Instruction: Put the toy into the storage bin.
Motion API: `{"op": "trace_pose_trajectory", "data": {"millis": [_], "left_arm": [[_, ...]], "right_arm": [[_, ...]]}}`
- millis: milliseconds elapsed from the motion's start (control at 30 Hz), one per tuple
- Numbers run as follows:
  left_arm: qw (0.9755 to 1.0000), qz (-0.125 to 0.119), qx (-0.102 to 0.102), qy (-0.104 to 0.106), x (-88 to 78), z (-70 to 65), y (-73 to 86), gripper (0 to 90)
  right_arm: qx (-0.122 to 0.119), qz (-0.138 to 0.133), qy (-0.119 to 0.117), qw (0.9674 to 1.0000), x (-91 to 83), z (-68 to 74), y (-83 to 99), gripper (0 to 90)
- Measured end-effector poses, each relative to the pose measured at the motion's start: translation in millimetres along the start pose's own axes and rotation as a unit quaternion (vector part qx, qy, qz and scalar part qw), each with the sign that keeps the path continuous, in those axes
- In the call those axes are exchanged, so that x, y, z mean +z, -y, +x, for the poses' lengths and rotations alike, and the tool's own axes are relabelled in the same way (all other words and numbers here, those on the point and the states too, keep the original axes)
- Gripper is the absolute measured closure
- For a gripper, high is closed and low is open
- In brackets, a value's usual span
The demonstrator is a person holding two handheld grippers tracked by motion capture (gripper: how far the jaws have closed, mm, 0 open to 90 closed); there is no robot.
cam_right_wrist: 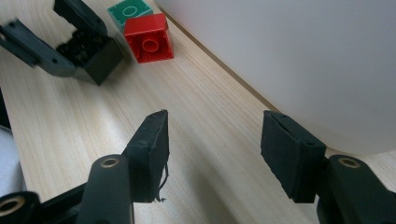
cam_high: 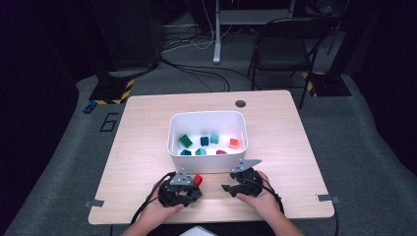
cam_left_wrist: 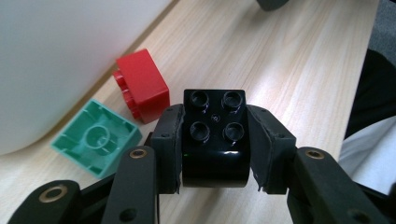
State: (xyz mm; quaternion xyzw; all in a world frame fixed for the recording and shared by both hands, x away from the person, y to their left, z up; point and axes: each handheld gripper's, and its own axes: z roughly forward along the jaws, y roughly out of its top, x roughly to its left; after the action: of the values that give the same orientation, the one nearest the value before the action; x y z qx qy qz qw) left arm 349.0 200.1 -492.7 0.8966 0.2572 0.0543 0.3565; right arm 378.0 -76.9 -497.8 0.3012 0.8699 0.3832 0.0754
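- The left tool [cam_left_wrist: 215, 140] was clenched on a glossy black plastic building block [cam_left_wrist: 215, 135], its pads pressed against the block's two sides, studs facing the camera in the left gripper view.
- In the right gripper view the same left tool [cam_right_wrist: 77, 44] showed at the upper left, with the black block [cam_right_wrist: 95, 53] resting low over the pale wooden worktop [cam_right_wrist: 70, 116].
- Just beyond the left tool's tip lay a red plastic block [cam_left_wrist: 142, 84] on its side, studs pointing to the left of that view, close to the wall of a white plastic bin [cam_left_wrist: 56, 56].
- To the left of the left tool's jaws sat a mint-green plastic block [cam_left_wrist: 95, 137], hollow underside up, touching or nearly touching the red one.
- The right tool [cam_right_wrist: 212, 158] was released: its two pads stood apart over bare worktop, nothing between them, with the bin's white wall [cam_right_wrist: 303, 60] just beside its right-hand pad.
- From the high view, the left tool [cam_high: 181, 189] and the right tool [cam_high: 244, 181] sat side by side near the worktop's front edge, just in front of the bin [cam_high: 206, 162], the red block [cam_high: 197, 180] between the left tool and the bin.
- Inside the bin lay several small coloured blocks, green, teal, pink and orange.
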Motion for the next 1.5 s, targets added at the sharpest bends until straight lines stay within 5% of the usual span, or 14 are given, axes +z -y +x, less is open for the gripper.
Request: {"op": "trace_pose_trajectory", "data": {"millis": [533, 967, 1267, 1500], "left_arm": [[0.9992, -0.034, -0.017, -0.008, -63.3, 14.5, -33.0, 58.3], [0.9975, -0.069, -0.007, -0.009, -105.9, 32.2, -80.7, 58.3], [0.9966, -0.078, -0.011, -0.024, -108.8, 53.6, -107.9, 58.3], [0.9966, -0.072, -0.024, -0.034, -91.2, 76.4, -125.9, 58.3]], "right_arm": [[0.005, 0.002, 0.001, 1.0000, 0.3, 0.0, 0.3, 41.5], [0.005, 0.002, 0.001, 1.0000, 0.4, -0.2, 0.4, 41.5], [0.003, 0.002, 0.000, 1.0000, 0.2, -0.6, 0.3, 41.5], [0.001, 0.001, 0.000, 1.0000, 0.1, -1.8, 0.4, 41.5]]}}
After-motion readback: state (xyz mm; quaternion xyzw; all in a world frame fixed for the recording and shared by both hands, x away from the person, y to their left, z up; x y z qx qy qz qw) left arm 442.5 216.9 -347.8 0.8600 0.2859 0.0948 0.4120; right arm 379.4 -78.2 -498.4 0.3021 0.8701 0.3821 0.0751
